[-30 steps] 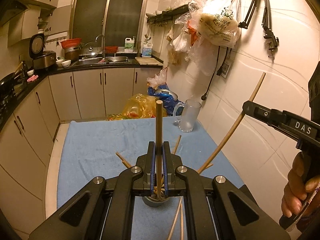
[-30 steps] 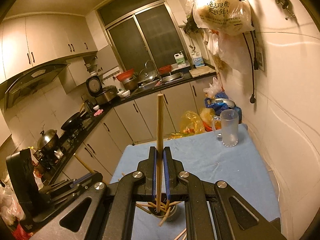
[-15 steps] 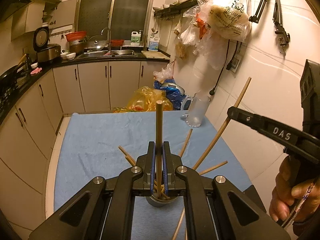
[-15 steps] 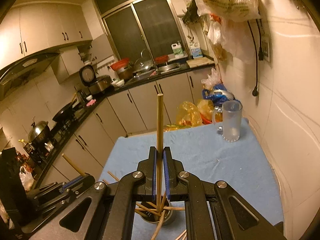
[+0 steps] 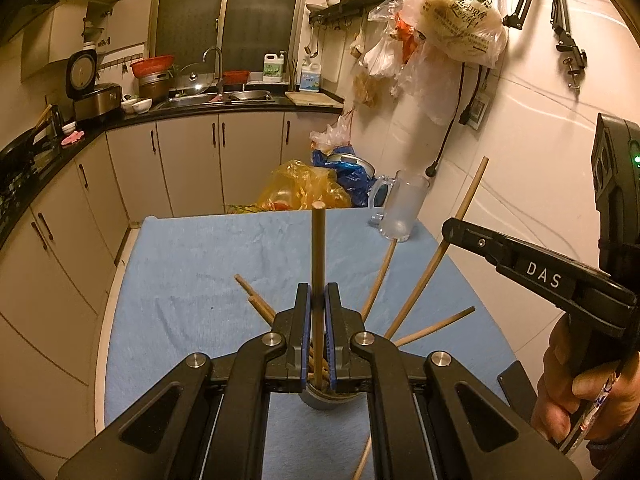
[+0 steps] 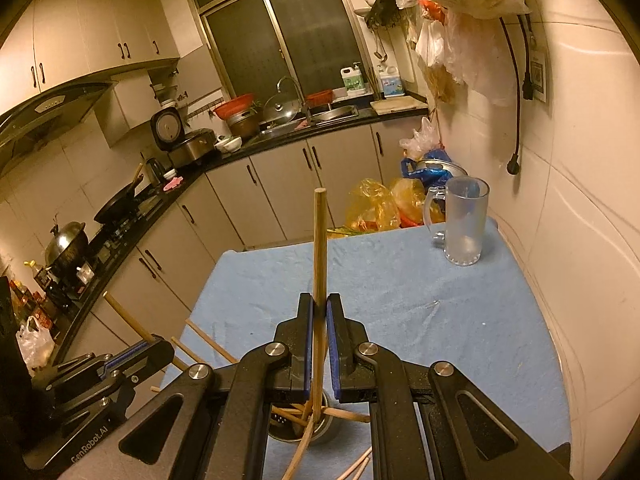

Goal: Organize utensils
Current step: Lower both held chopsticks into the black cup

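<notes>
I count two grippers, left (image 5: 318, 300) and right (image 6: 319, 304), each clamping one chopstick (image 5: 319, 264) (image 6: 319, 248). One metal cup (image 6: 298, 426) stands on the bench (image 6: 400, 280), with about five more chopsticks (image 5: 434, 326) fanning from it. Two or three loose sticks (image 6: 356, 468) lie beside it. One glass mug (image 6: 464, 224) stands far off.

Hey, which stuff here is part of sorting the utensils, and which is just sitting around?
Part of the job:
- left claw, shut on a chopstick
- right claw, shut on another chopstick
- metal holder with chopsticks in it
- loose chopsticks on the cloth

Just sitting around:
- glass mug
- blue cloth
- yellow bags
</notes>
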Tool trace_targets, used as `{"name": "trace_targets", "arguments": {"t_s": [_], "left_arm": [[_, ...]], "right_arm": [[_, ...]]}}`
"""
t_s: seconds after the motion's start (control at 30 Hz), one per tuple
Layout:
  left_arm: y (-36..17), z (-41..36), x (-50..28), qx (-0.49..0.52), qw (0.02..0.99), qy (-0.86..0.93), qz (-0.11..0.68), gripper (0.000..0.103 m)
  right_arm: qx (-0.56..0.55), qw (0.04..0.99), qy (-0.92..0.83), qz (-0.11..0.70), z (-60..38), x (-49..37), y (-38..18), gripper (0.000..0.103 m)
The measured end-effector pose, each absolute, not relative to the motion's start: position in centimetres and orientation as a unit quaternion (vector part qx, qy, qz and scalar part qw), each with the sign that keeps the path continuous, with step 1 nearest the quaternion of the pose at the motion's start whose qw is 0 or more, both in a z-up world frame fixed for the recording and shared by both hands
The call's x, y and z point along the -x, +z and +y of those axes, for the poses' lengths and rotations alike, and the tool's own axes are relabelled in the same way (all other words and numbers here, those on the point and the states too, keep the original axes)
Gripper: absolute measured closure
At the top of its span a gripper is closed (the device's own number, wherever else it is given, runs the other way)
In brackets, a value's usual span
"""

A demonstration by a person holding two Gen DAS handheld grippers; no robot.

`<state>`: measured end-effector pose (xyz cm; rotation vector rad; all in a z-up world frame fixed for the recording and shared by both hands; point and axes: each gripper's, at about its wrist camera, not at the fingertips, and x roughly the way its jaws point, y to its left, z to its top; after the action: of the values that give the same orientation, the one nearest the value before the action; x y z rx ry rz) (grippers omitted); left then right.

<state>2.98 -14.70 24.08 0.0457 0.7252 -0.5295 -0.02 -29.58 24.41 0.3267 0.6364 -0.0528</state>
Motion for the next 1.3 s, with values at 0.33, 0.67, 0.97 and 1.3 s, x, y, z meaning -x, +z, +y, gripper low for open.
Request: {"name": "trace_targets", "arguments": {"t_s": [0.33,0.67,0.97,1.3], "left_arm": [[22.8,-14.6,-3.4,-0.025,0.897,-0.252,0.362,0.097],[21.9,-14.6,-3.6,-0.028,0.895,-0.25,0.369,0.097],[21.1,-14.7,-4.0,-0.031,0.892,-0.249,0.377,0.097],[20.5,-14.7,-4.4,-0.035,0.89,-0.248,0.382,0.096]], "right_arm": [[-0.15,0.93,-0.017,0.335,-28.9,-0.9,22.1,0.096],[-0.153,0.922,-0.012,0.355,-28.7,-1.2,20.1,0.096],[-0.149,0.917,-0.006,0.369,-28.2,-1.7,19.2,0.096],[-0.148,0.913,-0.002,0.381,-27.7,-2.5,18.6,0.096]]}}
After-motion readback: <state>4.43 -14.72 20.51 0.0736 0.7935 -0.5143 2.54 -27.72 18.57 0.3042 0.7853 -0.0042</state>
